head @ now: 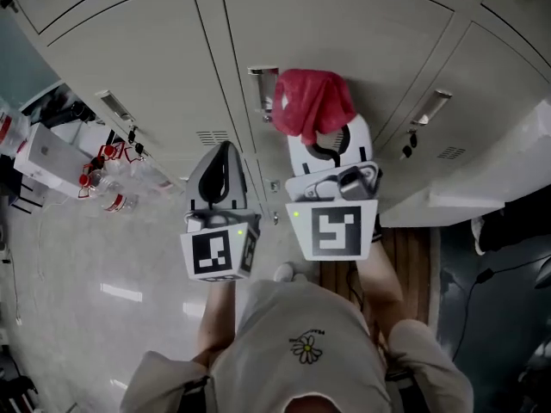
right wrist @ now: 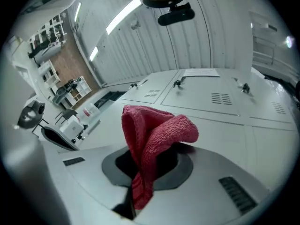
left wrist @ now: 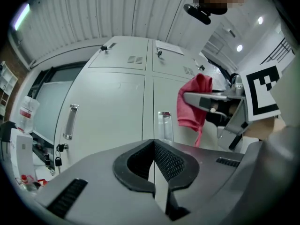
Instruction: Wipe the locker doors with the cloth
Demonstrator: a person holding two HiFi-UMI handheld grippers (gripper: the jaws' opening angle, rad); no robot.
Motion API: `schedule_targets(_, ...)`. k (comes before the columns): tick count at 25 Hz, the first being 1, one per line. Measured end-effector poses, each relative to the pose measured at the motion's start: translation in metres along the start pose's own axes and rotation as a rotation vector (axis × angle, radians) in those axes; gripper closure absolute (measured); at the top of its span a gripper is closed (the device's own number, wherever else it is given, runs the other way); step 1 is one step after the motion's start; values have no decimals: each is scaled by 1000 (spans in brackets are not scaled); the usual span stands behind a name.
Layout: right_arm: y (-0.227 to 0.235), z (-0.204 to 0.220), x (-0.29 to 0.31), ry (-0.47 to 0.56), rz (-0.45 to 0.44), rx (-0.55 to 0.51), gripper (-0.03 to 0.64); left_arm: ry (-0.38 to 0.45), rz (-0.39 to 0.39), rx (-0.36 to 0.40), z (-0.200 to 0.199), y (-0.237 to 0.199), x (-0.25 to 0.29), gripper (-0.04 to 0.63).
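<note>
The red cloth is sitting bunched between the jaws of the right gripper, which are pinching its lower end while the rest is folding over above them. The head view is showing the same cloth at upper centre, covering the tip of the right gripper and lying just right of a recessed metal handle on the pale locker doors. None of the views is settling whether the cloth is touching the door.

The left gripper view alone is showing the cloth from the side, hanging by the door face right of that handle, with the right gripper's black-and-white marker cube at the right edge. In this view the left gripper is holding its jaws pressed together with nothing between them. In the head view it is pointing at the seam left of the handle.

A paper sheet is sticking to one door in the right gripper view, its print too small to read. Bottles with red labels are standing at the left of the head view, the labels likewise unreadable. A small flower emblem is showing on the person's shirt at bottom centre.
</note>
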State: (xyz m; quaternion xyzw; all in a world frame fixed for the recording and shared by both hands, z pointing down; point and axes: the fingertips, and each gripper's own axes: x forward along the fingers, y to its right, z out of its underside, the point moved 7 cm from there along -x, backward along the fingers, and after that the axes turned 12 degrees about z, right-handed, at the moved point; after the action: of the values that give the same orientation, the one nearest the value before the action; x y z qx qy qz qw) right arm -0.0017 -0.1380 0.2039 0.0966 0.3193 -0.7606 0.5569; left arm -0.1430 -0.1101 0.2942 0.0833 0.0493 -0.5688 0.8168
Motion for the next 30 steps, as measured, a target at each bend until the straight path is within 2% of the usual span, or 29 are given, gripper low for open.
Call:
schedule_targets(2,-23,11,8,-43,-65,-43,586,-19,-17,-3,1,-2,-5,580)
schedule_targets(4,-40,18,16,-40,-93,-116,586,-11,-26,8,2,-6,-8,580)
schedule_targets(6,-51,22,24,-14,-98,-176,586,-4,-46,1,2,-10,-10,580)
schedule_targets(8,-58,24,29,3,-95,-200,586,-4,-69,-13,2,-14,-14,580)
schedule_targets(11,-63,28,35,-4,-97,-224,586,-9,-77,5,3,-19,-16,580)
schedule_targets(20,-48,34,36,-29,-51,-233,586,-7,-64,2,3,-20,-10,580)
schedule_targets(28,-18,43,26,-57,13,-292,586,-12,-37,-5,3,-17,-4,580)
schedule_targets(30,-10,44,23,-62,27,-311,586,-35,-40,-22,3,-15,-2,580)
